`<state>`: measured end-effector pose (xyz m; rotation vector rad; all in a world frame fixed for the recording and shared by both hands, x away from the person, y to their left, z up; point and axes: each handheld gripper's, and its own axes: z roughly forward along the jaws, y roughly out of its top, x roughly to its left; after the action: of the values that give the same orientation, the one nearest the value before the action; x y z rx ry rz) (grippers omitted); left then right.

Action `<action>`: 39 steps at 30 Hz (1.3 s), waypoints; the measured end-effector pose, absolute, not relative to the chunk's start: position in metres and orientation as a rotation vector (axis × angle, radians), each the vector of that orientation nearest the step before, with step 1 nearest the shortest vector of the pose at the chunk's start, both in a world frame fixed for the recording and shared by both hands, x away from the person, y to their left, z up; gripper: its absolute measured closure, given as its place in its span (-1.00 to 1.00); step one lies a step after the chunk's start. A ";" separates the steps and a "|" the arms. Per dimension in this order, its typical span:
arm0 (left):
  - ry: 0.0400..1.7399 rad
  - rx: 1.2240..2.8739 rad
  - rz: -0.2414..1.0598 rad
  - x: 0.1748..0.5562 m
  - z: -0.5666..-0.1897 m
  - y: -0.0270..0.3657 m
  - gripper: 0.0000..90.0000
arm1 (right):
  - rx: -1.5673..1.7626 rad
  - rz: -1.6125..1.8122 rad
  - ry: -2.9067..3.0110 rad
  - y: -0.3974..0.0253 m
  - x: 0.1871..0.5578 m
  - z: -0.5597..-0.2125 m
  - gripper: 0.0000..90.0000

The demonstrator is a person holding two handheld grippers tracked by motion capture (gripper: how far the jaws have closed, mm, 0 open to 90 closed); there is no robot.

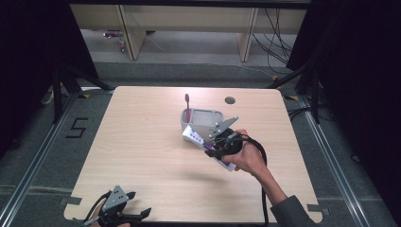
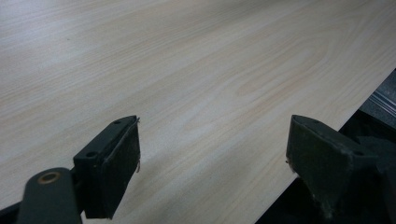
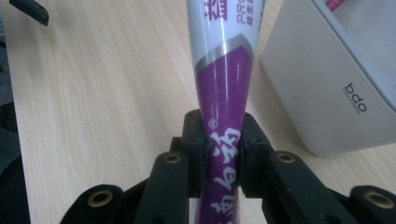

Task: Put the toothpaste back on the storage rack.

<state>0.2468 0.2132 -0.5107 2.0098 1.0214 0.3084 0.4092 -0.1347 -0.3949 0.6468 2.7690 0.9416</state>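
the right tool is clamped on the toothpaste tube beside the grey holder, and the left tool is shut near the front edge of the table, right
Not quite. The left tool is open: the left gripper view shows its jaws wide apart over bare table. The rest stands: the right tool is clamped on the toothpaste tube beside the grey holder.

We are working with two black grippers. Our right gripper [image 3: 223,154] is showing matte black jaws with flat pads, and brass-coloured rivets are sitting in its black link arms. A grey three-cornered plate with small screws is topping it, and a black cable is looping back along a dark grey sleeve [image 1: 291,213]. Our left gripper [image 2: 212,170] is showing worn, frayed pads on blocky black jaws, one brass rivet, and its own grey plate.
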 end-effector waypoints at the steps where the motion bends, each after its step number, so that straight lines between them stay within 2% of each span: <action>1: 1.020 2.011 0.307 0.247 -0.511 0.213 -0.62 | 0.667 0.944 2.764 -0.135 0.409 -0.394 0.70; 39: 1.006 2.039 0.308 0.247 -0.510 0.215 -0.62 | 0.720 1.275 2.560 -0.137 0.426 -0.373 0.70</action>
<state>0.2471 0.2148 -0.5102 2.0389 1.0061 0.3085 0.4262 -0.1370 -0.3731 0.7198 2.5602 1.2754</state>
